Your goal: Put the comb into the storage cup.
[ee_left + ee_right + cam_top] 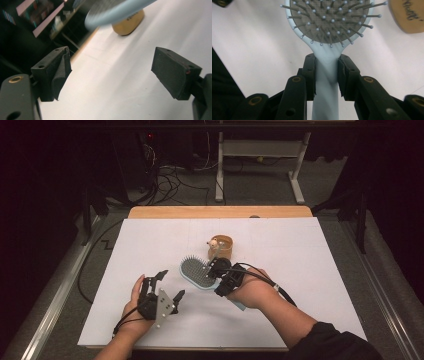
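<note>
A light-blue hairbrush (194, 272) with a grey bristle pad is held over the white table sheet, bristles up. My right gripper (215, 269) is shut on its handle just below the head; the right gripper view shows both pads (344, 75) pressed on the handle of the brush (329, 20). My left gripper (171, 283) hovers to the left of the brush and nearer the front, open with nothing between its jaws (112, 72). The brush head (117, 10) lies ahead of it. A tan round holder (223, 246) stands just behind the brush.
The white sheet (300, 270) covers the table, with a wooden strip (220, 212) along the far edge. The tan holder (128, 23) (409, 15) has a small pale item sticking up in it. Cables and table legs lie on the floor beyond.
</note>
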